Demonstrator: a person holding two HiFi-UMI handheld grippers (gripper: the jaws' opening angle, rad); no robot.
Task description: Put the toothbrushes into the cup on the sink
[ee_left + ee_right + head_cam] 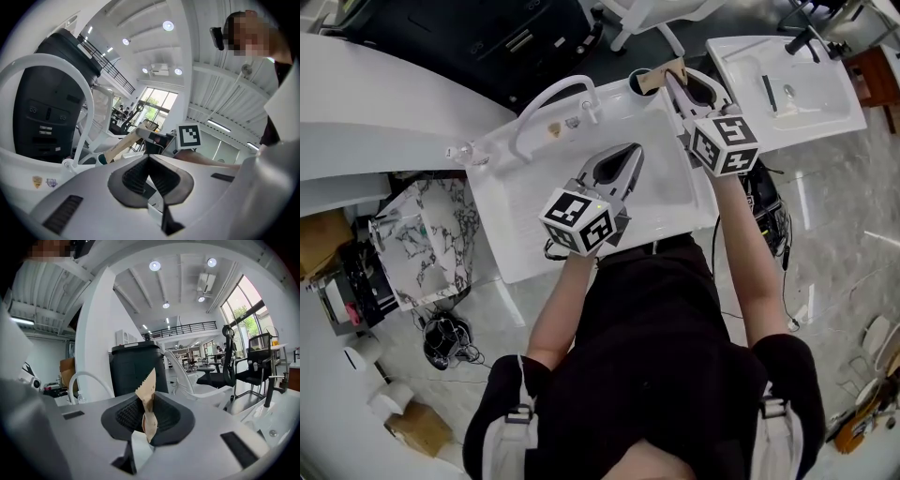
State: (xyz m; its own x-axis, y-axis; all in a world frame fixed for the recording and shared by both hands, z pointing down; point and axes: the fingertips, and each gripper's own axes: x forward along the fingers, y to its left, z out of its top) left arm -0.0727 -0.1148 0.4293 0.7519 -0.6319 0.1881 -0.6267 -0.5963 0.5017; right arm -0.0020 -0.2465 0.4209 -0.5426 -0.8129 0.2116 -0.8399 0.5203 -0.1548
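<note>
One flat kraft-paper toothbrush packet (148, 387) with a saw-toothed end is pinched between the ribbed black pads of the right gripper (146, 414), just beside the one cup (636, 86). The left gripper (151, 176) is pressed together, empty, over the glossy white sink (502, 234). The brush itself is hidden by its wrapper.

Tally. Grippers, two: left gripper (628, 156) and right gripper (682, 84). Sinks, two: near sink (534, 202), and far sink (825, 98) at upper right. Taps, two: white arched tap (548, 98) on the near one, dark tap (806, 36) on the far. Paper-wrapped toothbrush (147, 399), one. Cup (637, 82), one.
</note>
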